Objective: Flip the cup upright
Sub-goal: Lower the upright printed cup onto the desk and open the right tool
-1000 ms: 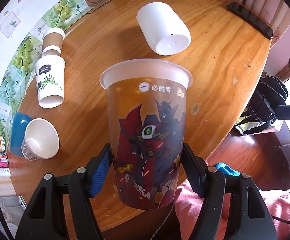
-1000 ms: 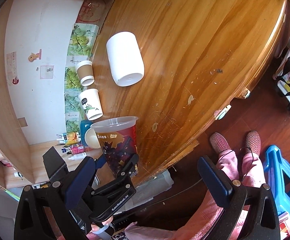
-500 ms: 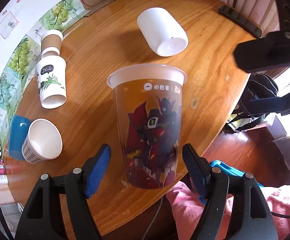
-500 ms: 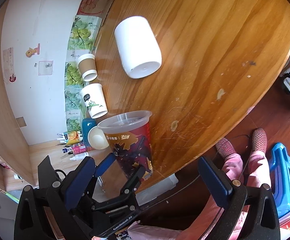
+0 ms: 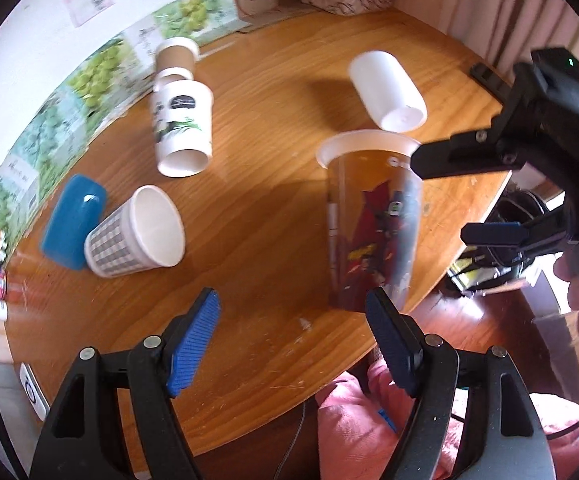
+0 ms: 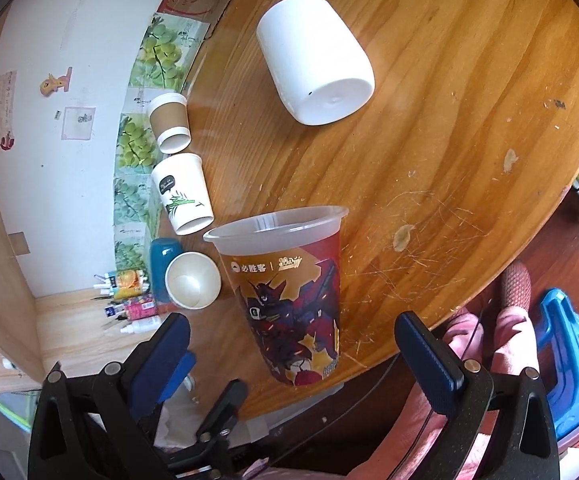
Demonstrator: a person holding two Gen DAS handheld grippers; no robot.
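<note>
Clear plastic cup [image 6: 289, 292] has red robot print; paper cup [image 5: 135, 234] grey checked; tumbler [image 5: 72, 226] blue; desk [image 6: 449, 160] orange-brown wood.

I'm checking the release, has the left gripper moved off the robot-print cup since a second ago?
Yes. The left gripper has opened and drawn back and leftward; the cup, once between its tongs, now stands free by the table edge, beyond the right tong.

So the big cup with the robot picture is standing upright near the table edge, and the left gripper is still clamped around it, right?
Not quite. The printed cup does stand upright near the edge of the table, but the left gripper is open. The left wrist view shows its blue pads spread apart, with the cup standing free beyond them. The right gripper is open too.
</note>
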